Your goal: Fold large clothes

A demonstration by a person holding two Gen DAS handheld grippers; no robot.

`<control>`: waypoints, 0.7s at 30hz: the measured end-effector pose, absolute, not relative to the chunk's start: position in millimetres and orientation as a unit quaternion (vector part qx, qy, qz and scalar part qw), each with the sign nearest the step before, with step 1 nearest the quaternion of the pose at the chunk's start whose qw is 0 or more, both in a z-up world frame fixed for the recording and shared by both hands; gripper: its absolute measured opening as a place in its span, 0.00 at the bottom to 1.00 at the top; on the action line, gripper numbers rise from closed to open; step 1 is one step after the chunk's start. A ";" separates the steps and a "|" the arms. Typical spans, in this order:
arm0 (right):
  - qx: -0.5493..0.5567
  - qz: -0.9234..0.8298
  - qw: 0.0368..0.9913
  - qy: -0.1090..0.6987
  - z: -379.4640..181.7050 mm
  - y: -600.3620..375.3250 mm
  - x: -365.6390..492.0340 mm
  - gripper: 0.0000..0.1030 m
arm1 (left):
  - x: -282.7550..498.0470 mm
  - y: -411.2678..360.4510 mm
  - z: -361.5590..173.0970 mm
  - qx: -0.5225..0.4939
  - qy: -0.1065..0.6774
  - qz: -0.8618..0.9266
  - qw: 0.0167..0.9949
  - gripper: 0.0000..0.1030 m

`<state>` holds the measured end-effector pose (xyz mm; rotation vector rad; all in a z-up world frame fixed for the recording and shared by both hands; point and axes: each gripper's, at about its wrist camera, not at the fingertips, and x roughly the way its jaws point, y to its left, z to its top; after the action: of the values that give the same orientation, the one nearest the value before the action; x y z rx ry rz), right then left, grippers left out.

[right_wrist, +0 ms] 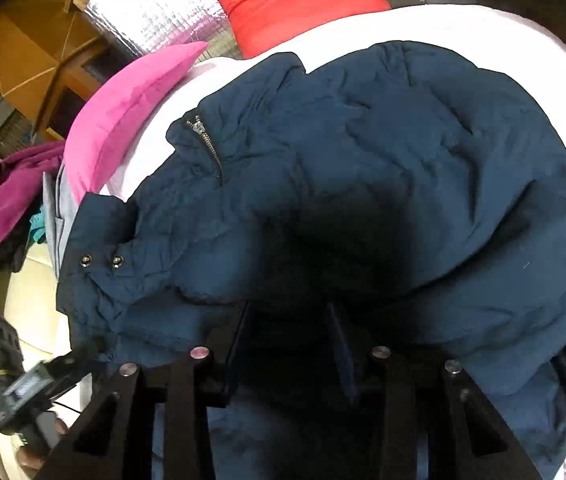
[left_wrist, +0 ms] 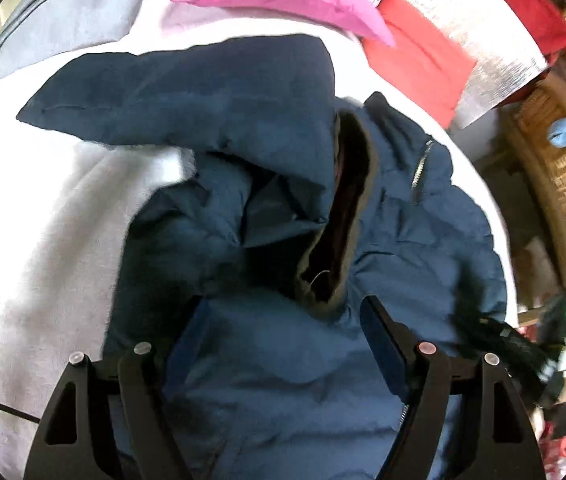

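Left fingers spread, right fingers unclear, over navy jacket.

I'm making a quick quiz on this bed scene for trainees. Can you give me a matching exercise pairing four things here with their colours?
Things:
1. puffer jacket
2. pillow by the jacket's zip
3. cushion on the foil
4. bed sheet

Colours:
A. red
B. white
C. navy blue
D. pink

Pairs: 1-C, 2-D, 3-A, 4-B
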<state>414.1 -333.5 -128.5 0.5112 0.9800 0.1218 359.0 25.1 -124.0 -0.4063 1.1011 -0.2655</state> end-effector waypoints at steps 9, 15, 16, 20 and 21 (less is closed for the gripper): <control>0.226 0.049 0.856 0.463 -128.9 -327.6 415.7 0.46 | 370.5 76.0 -119.1 -0.301 0.485 -0.106 0.815 0.76; 0.227 0.058 0.857 0.460 -129.3 -325.4 417.0 0.55 | 386.6 90.9 -122.2 -0.384 0.452 -0.123 0.796 0.77; 0.226 0.059 0.857 0.459 -129.2 -324.5 416.5 0.55 | 389.3 90.7 -125.6 -0.392 0.450 -0.128 0.792 0.78; 0.231 0.060 0.861 0.449 -124.7 -325.1 411.4 0.58 | 398.4 90.2 -130.0 -0.437 0.436 -0.150 0.772 0.78; 0.231 0.064 0.865 0.441 -121.9 -324.3 408.8 0.58 | 400.0 89.9 -129.0 -0.442 0.431 -0.153 0.772 0.78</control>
<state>408.8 -324.3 -121.9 0.4837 0.9246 0.1335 400.0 89.9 -129.0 -0.9574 0.9350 -0.3326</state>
